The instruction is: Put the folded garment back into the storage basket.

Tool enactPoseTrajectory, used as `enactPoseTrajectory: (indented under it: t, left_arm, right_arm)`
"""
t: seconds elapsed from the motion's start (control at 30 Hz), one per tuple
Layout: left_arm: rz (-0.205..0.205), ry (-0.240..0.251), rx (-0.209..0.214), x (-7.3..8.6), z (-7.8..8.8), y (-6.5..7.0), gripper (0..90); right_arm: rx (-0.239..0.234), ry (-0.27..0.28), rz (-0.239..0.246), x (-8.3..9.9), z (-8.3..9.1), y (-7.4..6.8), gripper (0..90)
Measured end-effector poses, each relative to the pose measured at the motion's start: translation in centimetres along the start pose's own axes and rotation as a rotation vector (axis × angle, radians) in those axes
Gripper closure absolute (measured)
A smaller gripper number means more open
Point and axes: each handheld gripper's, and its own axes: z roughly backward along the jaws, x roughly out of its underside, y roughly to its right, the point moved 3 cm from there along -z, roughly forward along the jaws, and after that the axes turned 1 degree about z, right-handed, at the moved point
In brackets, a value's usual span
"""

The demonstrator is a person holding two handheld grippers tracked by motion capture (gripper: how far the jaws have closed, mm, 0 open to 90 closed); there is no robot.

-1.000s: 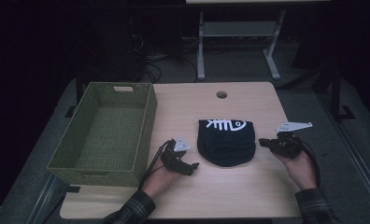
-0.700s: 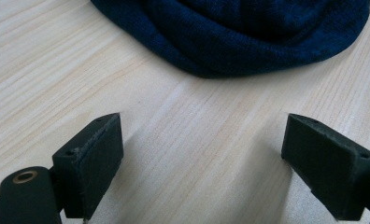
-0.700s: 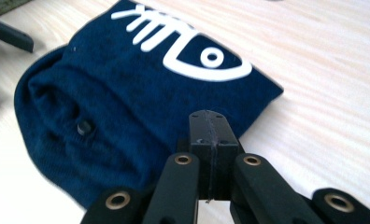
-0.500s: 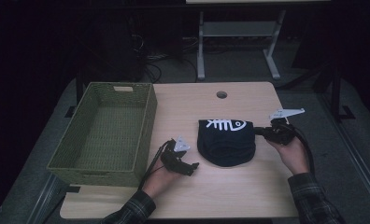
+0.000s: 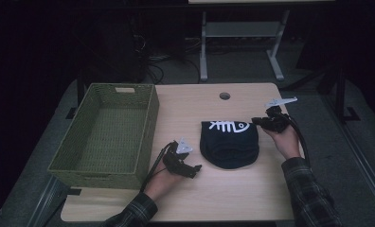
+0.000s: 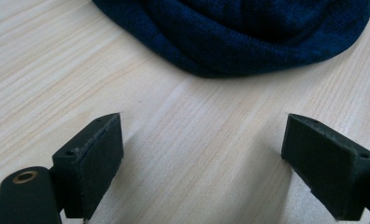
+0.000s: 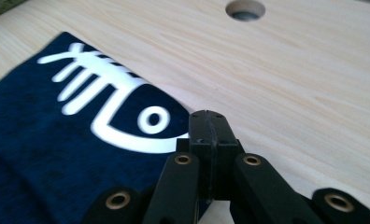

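**Meanwhile, two grippers flank a folded navy garment**

Roughly at the centre of the wooden table [image 5: 214, 189] lies the folded navy garment [image 5: 229, 145], a dark blue knit piece with a white fish-skeleton print [image 5: 229, 126] along its far edge and a thick rounded fold on the side nearest the person.

At about eight o'clock from the garment, the left gripper [image 5: 193, 169] rests low on the table in the person's left hand [image 5: 163, 178], pointing toward the cloth. Its jaws stand wide apart with bare wood between them; in the left gripper view the garment's rounded fold [image 6: 239, 37] sits just beyond the pads [image 6: 96, 158], near but not touching.

At about two o'clock from the garment, the right gripper [image 5: 255, 121] is held in the right hand [image 5: 285, 139], with its tips at the garment's far right corner beside the print. Its jaws are pressed together (the two pads meet face to face in the right gripper view), and the closed tips [image 7: 209, 122] sit just over the fish's head [image 7: 148, 122]; whether they pinch any fabric I cannot tell.

At nine o'clock from the garment stands a green woven basket [image 5: 147, 127], well apart from it. At twelve o'clock, near the table's far edge, is a round cable hole [image 5: 225, 96].
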Motion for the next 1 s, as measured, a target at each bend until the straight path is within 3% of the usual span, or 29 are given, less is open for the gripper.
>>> enactPoseTrajectory:
  t: [0.2, 0.53, 1.0]
  left_arm:
    - [0.0, 0.0, 0.0, 0.0, 0.0, 0.0, 11.8]
    - [0.001, -0.024, -0.008, -0.2, 0.1, -0.2, 12.1]
    - [-0.008, -0.065, -0.005, -0.4, 1.0, 0.0, 12.3]
  right_arm:
    - [0.003, -0.011, -0.049, -0.5, -1.8, 1.5, 90.0]
    - [0.002, -0.079, -0.057, 0.2, -4.2, 2.5, 90.0]
    - [-0.049, -0.12, -0.041, 1.0, -3.5, 2.1, 90.0]
